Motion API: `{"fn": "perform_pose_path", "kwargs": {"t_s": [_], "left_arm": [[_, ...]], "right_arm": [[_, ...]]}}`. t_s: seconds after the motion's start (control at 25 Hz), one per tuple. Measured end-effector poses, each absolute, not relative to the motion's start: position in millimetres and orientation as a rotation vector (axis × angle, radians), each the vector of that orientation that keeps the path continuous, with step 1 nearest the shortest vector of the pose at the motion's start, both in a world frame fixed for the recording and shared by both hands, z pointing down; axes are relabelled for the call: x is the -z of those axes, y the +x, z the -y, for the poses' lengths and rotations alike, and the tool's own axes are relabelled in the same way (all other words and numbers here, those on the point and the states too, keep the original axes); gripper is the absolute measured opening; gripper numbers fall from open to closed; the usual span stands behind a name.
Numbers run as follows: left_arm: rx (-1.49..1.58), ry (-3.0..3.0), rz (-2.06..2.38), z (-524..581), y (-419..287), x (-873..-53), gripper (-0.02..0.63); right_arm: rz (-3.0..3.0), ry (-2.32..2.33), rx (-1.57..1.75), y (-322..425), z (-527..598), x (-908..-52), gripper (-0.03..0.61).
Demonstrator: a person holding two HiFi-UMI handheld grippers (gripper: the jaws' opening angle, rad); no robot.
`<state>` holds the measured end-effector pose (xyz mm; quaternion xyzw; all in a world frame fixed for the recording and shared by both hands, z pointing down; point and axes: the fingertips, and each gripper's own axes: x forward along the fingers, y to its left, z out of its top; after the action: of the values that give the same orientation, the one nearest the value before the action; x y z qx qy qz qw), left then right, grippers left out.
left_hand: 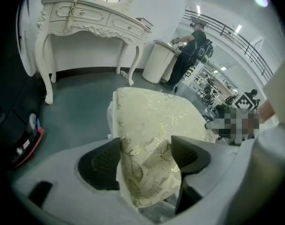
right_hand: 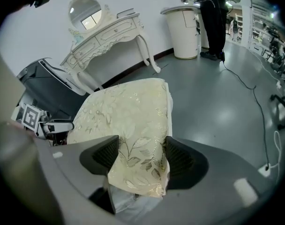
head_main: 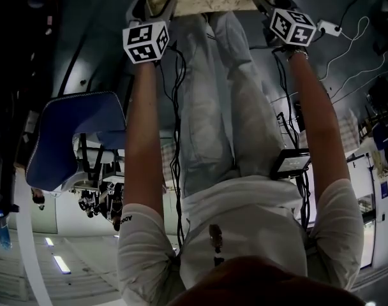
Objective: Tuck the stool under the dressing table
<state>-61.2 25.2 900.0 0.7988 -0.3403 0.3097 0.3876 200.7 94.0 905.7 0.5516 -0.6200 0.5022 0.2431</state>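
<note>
Left tool (left_hand: 145,161): jaws wide apart, straddling the near-left corner of the stool (left_hand: 156,116), fabric between them, not clamped imo. Right tool (right_hand: 141,159): same on the near-right corner. So one tool per corner, both equally near, stool right in front of you. Table (left_hand: 88,22) sits past the stool's far edge, ahead and a bit left, well apart, bare floor (left_hand: 81,111) between. Gap between its legs (left_hand: 48,74) faces the stool. Next: close on both corners, push fwd w/ slight left bias. Uneven push could yaw it into a leg.
</note>
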Motion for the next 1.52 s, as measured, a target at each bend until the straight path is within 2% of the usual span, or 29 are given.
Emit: {"fn": "perform_pose_path", "kwargs": {"t_s": [0.6, 1.08, 1.52], "left_arm": [[-0.713, 1.993, 0.942, 8, -76, -899, 0.306], [-0.682, 1.947, 1.055, 93, -110, -899, 0.293], [-0.658, 1.86, 1.145, 175, -112, -899, 0.29]], "right_arm": [[1.711, 1.438, -1.308, 195, -43, -904, 0.31], [1.814, 1.363, -1.186, 166, 78, -902, 0.308], [1.907, 1.236, -1.119, 163, 196, -900, 0.305]]}}
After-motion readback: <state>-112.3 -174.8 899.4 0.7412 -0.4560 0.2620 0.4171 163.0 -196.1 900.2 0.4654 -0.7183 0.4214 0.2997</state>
